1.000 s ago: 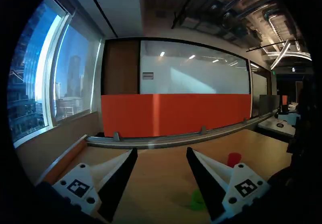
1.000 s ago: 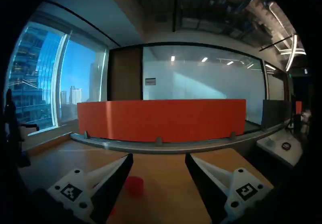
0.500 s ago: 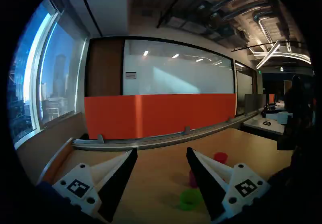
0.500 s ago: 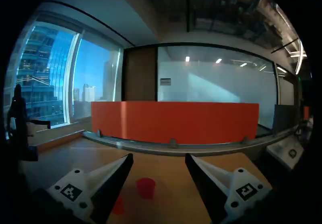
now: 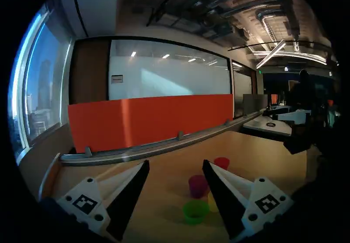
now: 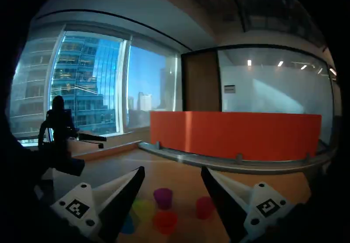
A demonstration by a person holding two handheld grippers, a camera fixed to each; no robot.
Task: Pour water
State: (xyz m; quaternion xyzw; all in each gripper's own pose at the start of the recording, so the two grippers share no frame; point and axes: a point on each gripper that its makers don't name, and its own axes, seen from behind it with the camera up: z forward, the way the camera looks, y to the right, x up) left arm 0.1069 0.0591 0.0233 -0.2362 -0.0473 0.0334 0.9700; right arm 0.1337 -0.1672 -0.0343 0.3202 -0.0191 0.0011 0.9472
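The left gripper (image 5: pixel 175 162) is open, and its two fingers hold nothing. It hangs above a wood table (image 5: pixel 262 151). In the left gripper view the cups stand on the table, low down and a bit to the right. A purple cup (image 5: pixel 197 185) shows in the gap between the fingers. A green cup (image 5: pixel 195 211) stands nearer, just in front of it. A yellow cup (image 5: pixel 211 201) peeks out from behind the right finger, so part of it is hidden. A red cup (image 5: pixel 222 162) stands farther back, by the tip of that finger. Behind the table is an orange wall (image 5: pixel 148 120). The right gripper (image 6: pixel 172 168) is open too, with nothing in it. In the right gripper view the cups sit low in the gap between its fingers. The purple cup (image 6: pixel 163 197) is in the middle. A red cup (image 6: pixel 204 206) stands to its right, near the right finger. An orange-red cup (image 6: pixel 165 221) is the nearest one. A yellow-green cup (image 6: pixel 143 208) stands to the left, and a blue cup (image 6: pixel 128 225) is partly hidden by the left finger. All the cups stand upright. I cannot tell if any cup has water in it. A big window (image 6: pixel 87 85) shows tall buildings and blue sky.
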